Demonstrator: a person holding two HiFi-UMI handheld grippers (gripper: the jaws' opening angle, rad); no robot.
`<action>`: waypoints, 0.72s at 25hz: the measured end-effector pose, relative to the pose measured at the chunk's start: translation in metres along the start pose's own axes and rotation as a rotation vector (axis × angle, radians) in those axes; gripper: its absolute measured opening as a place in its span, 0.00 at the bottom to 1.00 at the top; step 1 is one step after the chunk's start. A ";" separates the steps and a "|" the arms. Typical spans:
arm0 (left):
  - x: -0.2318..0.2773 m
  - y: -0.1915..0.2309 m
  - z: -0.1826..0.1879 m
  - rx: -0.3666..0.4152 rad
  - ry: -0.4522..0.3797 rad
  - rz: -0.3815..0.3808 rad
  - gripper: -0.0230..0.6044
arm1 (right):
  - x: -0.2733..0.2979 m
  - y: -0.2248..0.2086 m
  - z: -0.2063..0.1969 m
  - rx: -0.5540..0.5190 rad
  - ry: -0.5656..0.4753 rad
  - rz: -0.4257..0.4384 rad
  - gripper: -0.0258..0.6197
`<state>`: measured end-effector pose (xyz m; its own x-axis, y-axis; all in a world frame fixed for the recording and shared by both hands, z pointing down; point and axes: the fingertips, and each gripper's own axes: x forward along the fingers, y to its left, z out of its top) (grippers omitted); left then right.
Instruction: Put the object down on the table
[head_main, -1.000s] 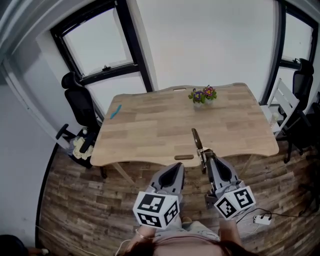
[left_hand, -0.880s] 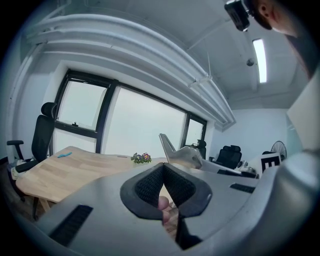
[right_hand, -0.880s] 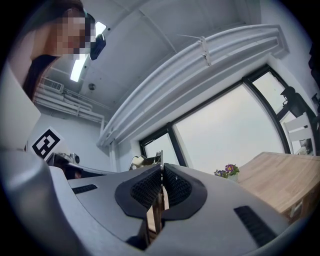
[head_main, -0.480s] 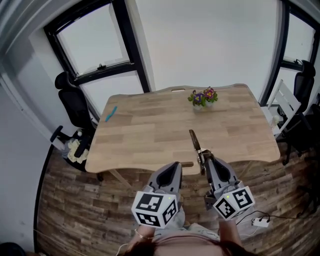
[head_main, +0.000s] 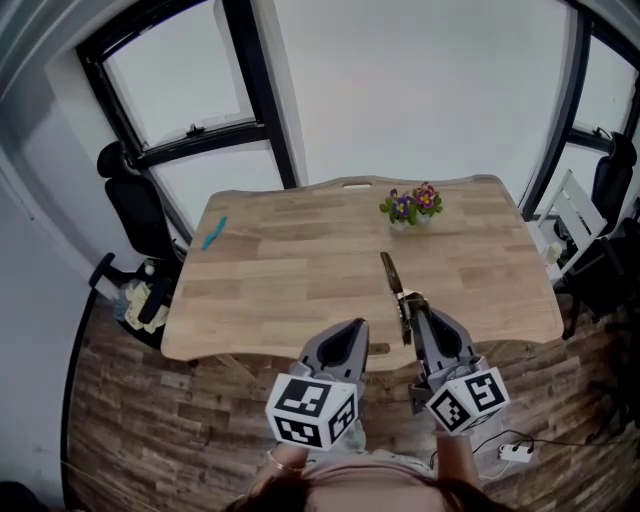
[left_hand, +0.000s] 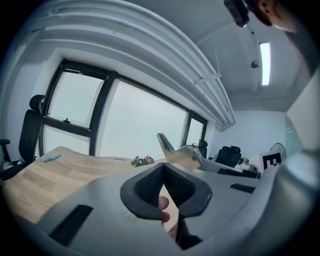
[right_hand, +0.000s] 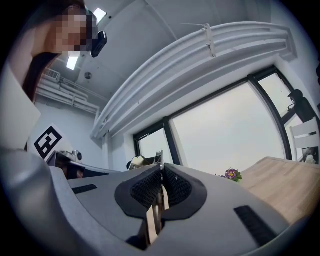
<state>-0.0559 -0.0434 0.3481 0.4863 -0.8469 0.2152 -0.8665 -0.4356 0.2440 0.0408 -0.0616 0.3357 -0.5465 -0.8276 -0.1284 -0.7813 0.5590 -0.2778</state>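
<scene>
Jaws: right gripper (head_main: 405, 308) clamped on slim brown knife-like utensil (head_main: 389, 272); left gripper (head_main: 356, 330) closed, empty | Place: held over near-right part of light wooden bench (head_main: 280, 270), tip pointing far | Progress: not yet set down; lowering and release left.

Wooden table (head_main: 300, 270) with flowers (head_main: 411, 205), blue pen (head_main: 214, 233)
</scene>
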 end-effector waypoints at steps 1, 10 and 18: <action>0.005 0.006 0.002 0.001 0.001 -0.003 0.04 | 0.008 -0.002 -0.001 -0.003 0.002 0.000 0.04; 0.039 0.054 0.013 0.007 0.008 -0.014 0.04 | 0.065 -0.004 -0.010 -0.067 0.039 0.012 0.04; 0.064 0.087 0.007 -0.018 0.049 -0.050 0.04 | 0.098 -0.016 -0.034 -0.143 0.111 -0.013 0.04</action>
<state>-0.1013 -0.1380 0.3763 0.5341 -0.8081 0.2485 -0.8390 -0.4707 0.2728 -0.0103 -0.1499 0.3596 -0.5597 -0.8286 -0.0171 -0.8192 0.5562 -0.1400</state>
